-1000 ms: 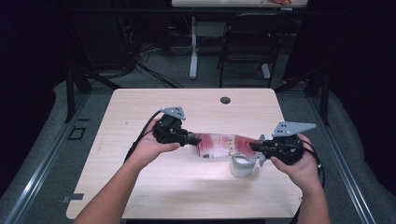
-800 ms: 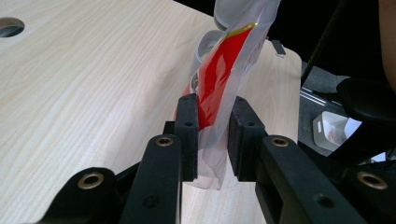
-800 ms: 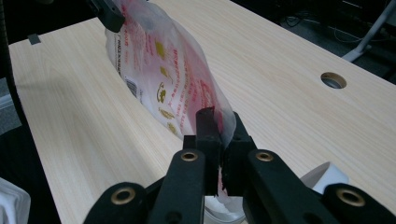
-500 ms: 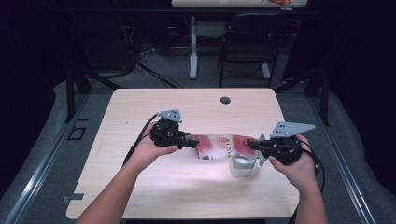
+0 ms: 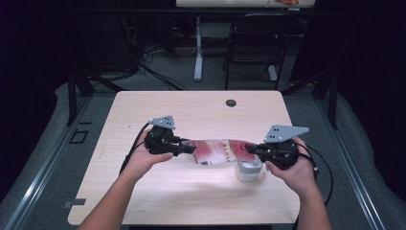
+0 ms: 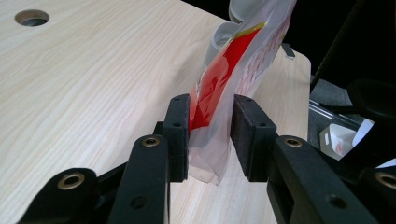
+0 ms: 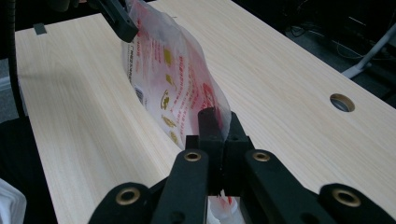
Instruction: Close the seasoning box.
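A red-and-white plastic bag [image 5: 218,151] hangs stretched between both grippers just above the wooden table [image 5: 201,115]. My left gripper [image 5: 191,149] has the bag's left end [image 6: 224,79] between its jaws; they have just been opening, and in the left gripper view [image 6: 210,126] the film sits loose between the pads. My right gripper [image 5: 249,149] is shut on the bag's other end [image 7: 173,70], its pads pressed together on the film in the right gripper view [image 7: 219,121]. A white cup [image 5: 249,170] stands on the table under the bag's right end.
A round cable hole [image 5: 231,103] sits near the table's far edge. Beyond the table stand a chair [image 5: 251,52] and a white desk leg [image 5: 198,48] on the dark floor. Cables trail from both grippers over the near edge.
Both hands and the bag have shifted a little to the left. The left gripper's jaws have spread wider around the bag's end. The cup has stayed put.
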